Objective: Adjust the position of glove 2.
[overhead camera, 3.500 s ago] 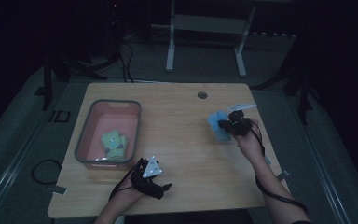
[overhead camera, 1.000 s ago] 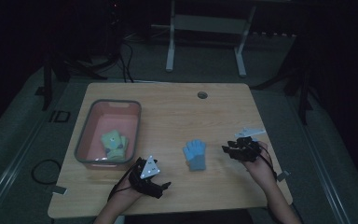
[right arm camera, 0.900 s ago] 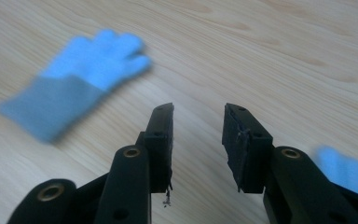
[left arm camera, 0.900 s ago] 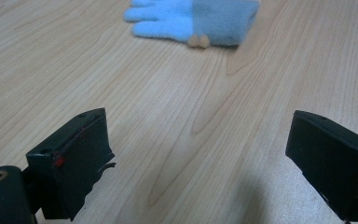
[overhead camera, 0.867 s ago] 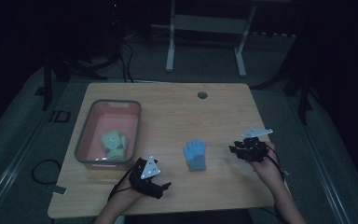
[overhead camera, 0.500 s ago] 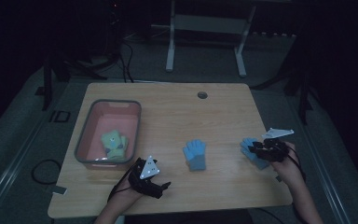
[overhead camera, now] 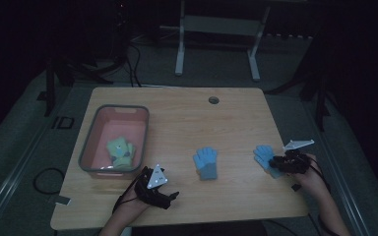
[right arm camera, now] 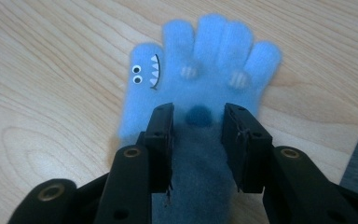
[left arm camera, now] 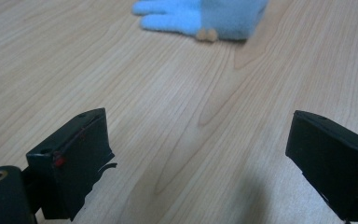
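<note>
- Right gripper: jaws set on either side of the grey cuff of the blue glove, pads against the cuff; jaws just opened slightly, cuff between them.
- Glove flat on the table, fingers fanned toward 12 o'clock in the right gripper view, shark face on the thumb at 10 o'clock.
- In the high view: right gripper at the table's 3 o'clock edge, blue glove under its tips, fingers toward 11 o'clock.
- Matching second glove at 9 o'clock from the first, well apart, near table centre.
- Left gripper: jaws spread wide, nothing between them, bare wood below, second glove ahead at 12 o'clock.
- Left gripper parked at the 7 o'clock edge; pink bin at 9 o'clock with a green glove inside.
- Step in hand, judged: setting down or positioning the held glove to pair with its mate.
- Next move, judged: either spread the jaws fully and lift clear, or slide toward 9 o'clock to close the gap; keep the cuff flat and avoid the table edge.
</note>
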{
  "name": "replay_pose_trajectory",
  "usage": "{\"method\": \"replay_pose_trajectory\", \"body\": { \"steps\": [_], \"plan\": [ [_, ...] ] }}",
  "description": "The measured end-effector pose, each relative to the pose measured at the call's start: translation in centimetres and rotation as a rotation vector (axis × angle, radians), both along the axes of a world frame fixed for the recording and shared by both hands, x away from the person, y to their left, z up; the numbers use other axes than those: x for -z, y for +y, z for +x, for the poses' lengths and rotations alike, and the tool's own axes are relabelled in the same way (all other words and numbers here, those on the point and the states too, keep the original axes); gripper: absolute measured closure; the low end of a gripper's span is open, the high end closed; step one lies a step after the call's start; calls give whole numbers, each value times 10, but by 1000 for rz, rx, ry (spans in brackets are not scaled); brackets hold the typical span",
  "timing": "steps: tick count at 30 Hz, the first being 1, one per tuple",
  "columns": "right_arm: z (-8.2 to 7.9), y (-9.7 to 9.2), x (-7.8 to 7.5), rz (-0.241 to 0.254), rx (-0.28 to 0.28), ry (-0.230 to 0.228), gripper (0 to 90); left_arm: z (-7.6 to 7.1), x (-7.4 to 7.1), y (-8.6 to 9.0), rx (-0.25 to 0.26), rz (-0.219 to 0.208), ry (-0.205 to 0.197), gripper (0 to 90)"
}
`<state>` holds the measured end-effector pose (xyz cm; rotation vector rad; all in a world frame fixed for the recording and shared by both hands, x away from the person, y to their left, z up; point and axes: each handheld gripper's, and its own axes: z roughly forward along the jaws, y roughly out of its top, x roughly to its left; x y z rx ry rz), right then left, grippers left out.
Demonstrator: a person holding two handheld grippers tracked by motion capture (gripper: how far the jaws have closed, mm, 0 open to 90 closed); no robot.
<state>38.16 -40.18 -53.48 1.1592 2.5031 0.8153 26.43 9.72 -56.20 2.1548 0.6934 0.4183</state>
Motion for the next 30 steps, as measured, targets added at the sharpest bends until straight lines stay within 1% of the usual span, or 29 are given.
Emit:
{"method": "replay_pose_trajectory", "body": {
  "steps": [2, 4, 5, 8, 9, 11, 12, 14, 15, 16, 18, 19, 23, 24, 25, 26, 27, 28, 30],
  "plan": [
    [1, -1, 0, 8, -2, 5, 645, 0, 0, 1, -2, 6, -3, 66],
    [0, 0, 2, 5, -8, -3, 684, 0, 0, 2, -7, -2, -7, 66],
    [-1, 1, 2, 5, -4, -1, 723, 0, 0, 2, -7, -7, -8, 66],
    [-1, 3, 1, 17, 21, 26, 819, 0, -1, 3, -9, -10, -10, 66],
    [-1, 5, 1, 4, 27, 25, 840, 0, 0, 2, -8, -9, -10, 66],
    [-3, 10, 0, -22, 44, 20, 860, 0, 0, 2, -3, -6, -17, 66],
    [-3, 12, -1, -25, 57, 18, 866, -1, 0, 2, 1, -8, -13, 66],
    [-5, 15, -3, -25, 81, 10, 873, -1, 0, 2, -1, -4, -20, 66],
    [-7, 18, -5, -23, 84, -6, 873, -1, -1, 2, 0, -6, -18, 67],
    [-10, 22, -8, -16, 84, -22, 873, 0, -1, 2, -1, -9, -16, 67],
    [-15, 30, -14, 3, 92, -36, 873, -1, -1, 2, -5, -13, -19, 66],
    [-16, 33, -16, 3, 96, -44, 873, 0, -1, 2, -4, -14, -21, 67],
    [-26, 52, -35, 81, 143, -62, 874, 0, -1, 2, -7, -19, -21, 66],
    [-28, 58, -39, 99, 143, -70, 874, 0, -1, 2, -8, -21, -20, 66],
    [-28, 58, -39, 99, 143, -70, 874, 0, -1, 2, -8, -21, -20, 66],
    [-31, 64, -43, 114, 134, -84, 874, -1, -2, 1, -3, -19, -25, 66],
    [-35, 74, -48, 125, 132, -90, 874, -1, -2, 1, -3, -20, -27, 67],
    [-37, 78, -49, 129, 134, -95, 874, -1, -2, 1, -1, -22, -26, 67],
    [-40, 88, -52, 151, 155, -93, 875, -2, -3, 0, -4, -28, -32, 67]
  ]
}}
